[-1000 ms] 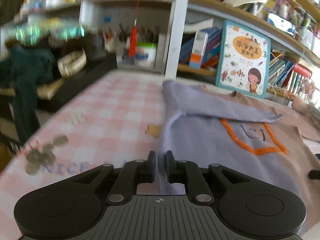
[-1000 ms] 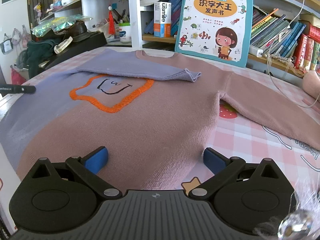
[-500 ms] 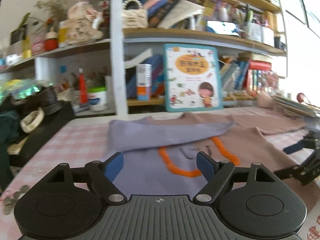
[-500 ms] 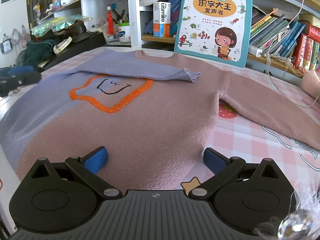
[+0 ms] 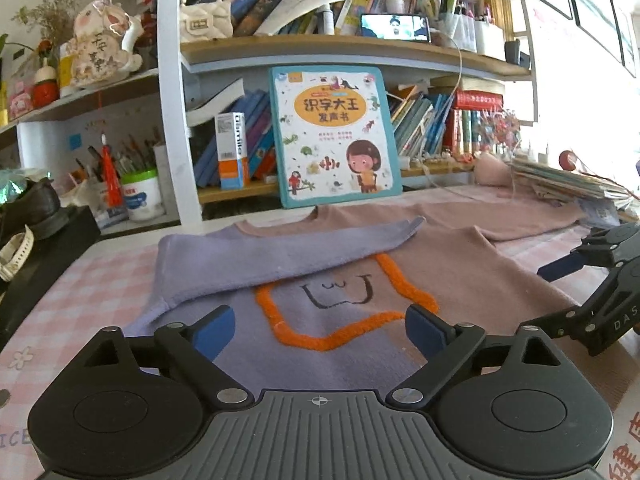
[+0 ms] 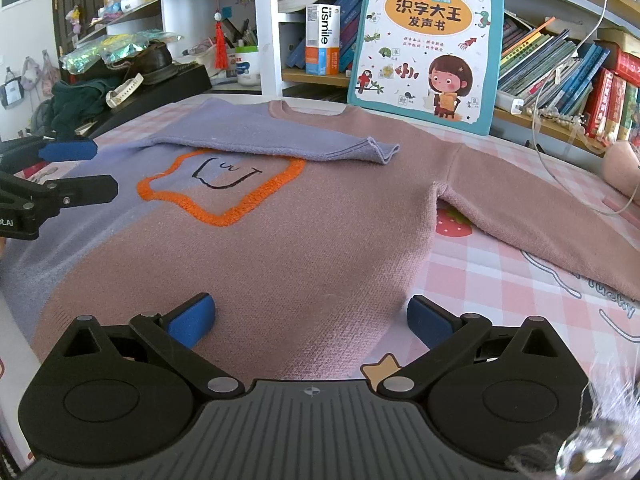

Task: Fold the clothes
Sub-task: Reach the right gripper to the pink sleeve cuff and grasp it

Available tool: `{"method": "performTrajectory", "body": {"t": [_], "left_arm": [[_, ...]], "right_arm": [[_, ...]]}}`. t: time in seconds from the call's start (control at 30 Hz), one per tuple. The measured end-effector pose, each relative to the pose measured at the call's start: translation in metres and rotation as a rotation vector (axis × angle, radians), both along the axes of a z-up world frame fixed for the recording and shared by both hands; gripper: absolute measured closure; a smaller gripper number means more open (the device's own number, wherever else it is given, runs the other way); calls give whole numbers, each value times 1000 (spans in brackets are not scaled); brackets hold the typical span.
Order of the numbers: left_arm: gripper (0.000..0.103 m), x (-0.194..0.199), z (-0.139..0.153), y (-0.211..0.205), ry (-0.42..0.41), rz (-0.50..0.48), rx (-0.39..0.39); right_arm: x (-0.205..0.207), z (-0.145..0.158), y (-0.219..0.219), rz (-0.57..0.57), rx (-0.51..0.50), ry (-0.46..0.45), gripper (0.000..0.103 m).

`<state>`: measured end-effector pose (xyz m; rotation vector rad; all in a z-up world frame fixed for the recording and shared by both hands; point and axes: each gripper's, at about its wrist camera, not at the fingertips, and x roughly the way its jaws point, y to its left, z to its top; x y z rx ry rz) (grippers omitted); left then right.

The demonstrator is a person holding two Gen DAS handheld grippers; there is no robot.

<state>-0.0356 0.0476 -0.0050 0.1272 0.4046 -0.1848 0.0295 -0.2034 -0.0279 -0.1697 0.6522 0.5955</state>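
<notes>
A sweater (image 5: 460,276) (image 6: 320,248) lies flat on the checked tablecloth, purple on its left half and pink on its right, with an orange-outlined patch (image 6: 224,188) on the chest. Its purple sleeve (image 5: 280,256) (image 6: 280,136) is folded across the chest. The pink sleeve (image 6: 540,208) stretches out to the right. My left gripper (image 5: 320,330) (image 6: 84,172) hovers open over the purple side near the hem, holding nothing. Over the pink hem my right gripper (image 6: 310,320) (image 5: 560,294) also stands open and empty.
A children's book (image 5: 334,136) (image 6: 424,44) leans on the shelf behind the collar. Shelves full of books run along the back. A black box (image 5: 40,256) with a shoe sits at the left edge. A white cable (image 6: 560,128) hangs at the right.
My left gripper, shut at the sweater's purple edge a second ago, has opened and swung round to face the sweater. The right gripper has stayed put.
</notes>
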Motion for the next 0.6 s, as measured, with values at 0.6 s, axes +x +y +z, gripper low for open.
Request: {"method": "performTrajectory", "body": {"t": [0.6], "left_arm": [[0, 2, 0, -1, 10, -2, 5]], "right_arm": [[17, 12, -93, -358, 70, -25, 1]]}}
